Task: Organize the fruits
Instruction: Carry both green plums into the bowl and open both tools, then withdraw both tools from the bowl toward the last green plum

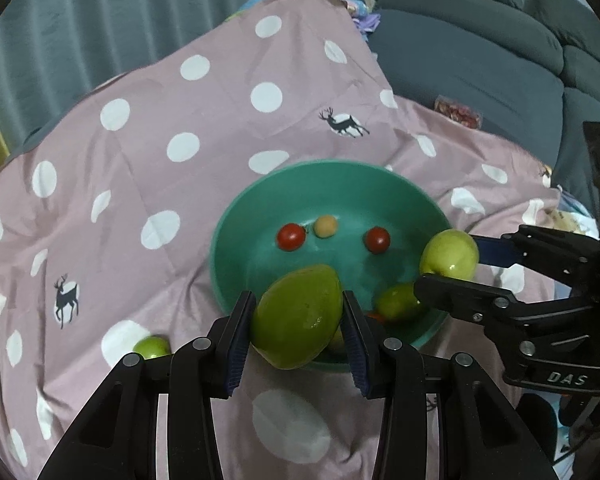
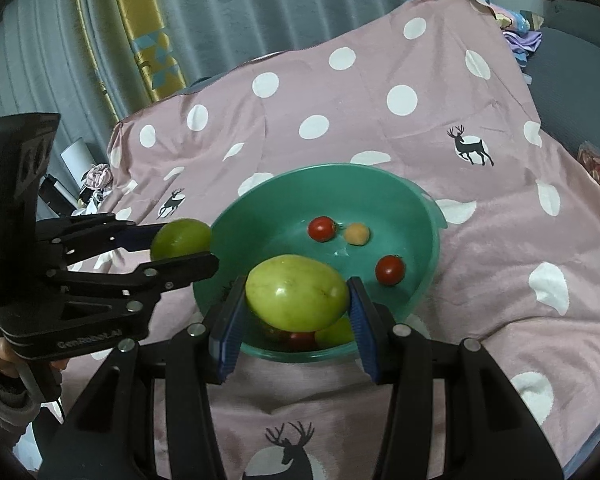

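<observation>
A teal bowl [image 1: 236, 216] [image 2: 424, 216] sits on the pink dotted cloth. It holds two red cherry tomatoes [image 1: 291, 237] [image 2: 390, 270], a small tan fruit [image 1: 326, 226] [image 2: 357, 234] and a small green fruit [image 1: 398, 302]. My left gripper [image 1: 298, 316] [image 2: 180, 246] is shut on a green mango-like fruit [image 1: 298, 316] [image 2: 182, 238] above the bowl's near-left rim. My right gripper [image 2: 296, 294] [image 1: 450, 256] is shut on a yellow-green fruit [image 2: 296, 292] [image 1: 450, 254] above the bowl's right rim.
One small green fruit [image 1: 152, 347] lies on the cloth left of the bowl. A grey sofa [image 1: 480, 60] stands behind on the right, with a red-patterned packet [image 1: 458, 113] on it. Grey curtains [image 2: 220, 8] hang at the back.
</observation>
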Tool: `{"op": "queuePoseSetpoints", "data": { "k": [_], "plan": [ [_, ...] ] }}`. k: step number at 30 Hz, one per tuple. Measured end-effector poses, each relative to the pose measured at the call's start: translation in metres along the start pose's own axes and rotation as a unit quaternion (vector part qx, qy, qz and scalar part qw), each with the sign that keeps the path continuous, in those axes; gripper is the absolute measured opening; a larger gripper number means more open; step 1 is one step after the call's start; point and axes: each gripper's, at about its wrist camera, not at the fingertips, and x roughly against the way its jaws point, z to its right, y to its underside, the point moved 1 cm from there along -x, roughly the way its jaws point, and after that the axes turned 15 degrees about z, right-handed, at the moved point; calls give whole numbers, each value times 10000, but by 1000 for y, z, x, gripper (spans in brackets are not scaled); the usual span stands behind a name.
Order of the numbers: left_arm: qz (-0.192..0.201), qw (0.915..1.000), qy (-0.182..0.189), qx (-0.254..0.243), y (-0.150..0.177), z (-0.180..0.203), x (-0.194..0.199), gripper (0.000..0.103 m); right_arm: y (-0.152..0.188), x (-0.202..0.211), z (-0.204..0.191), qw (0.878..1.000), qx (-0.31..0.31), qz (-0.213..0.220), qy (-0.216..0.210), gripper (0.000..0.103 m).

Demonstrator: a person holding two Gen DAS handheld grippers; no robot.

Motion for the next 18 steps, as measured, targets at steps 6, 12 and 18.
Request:
{"op": "queuePoseSetpoints", "data": {
  "k": [6,12,18],
  "plan": [
    [-125,9999,-16,0,5,2,-12,43,3,-7,5,10000,13,-77,46,49],
    [-190,9998,-81,13,8,4,-20,43,4,-11,7,9999,-47,-109,60,50],
    [-125,9998,-159,29,7,3,-17,43,2,-6,5,9999,-72,-32,109,58]
  ]
}}
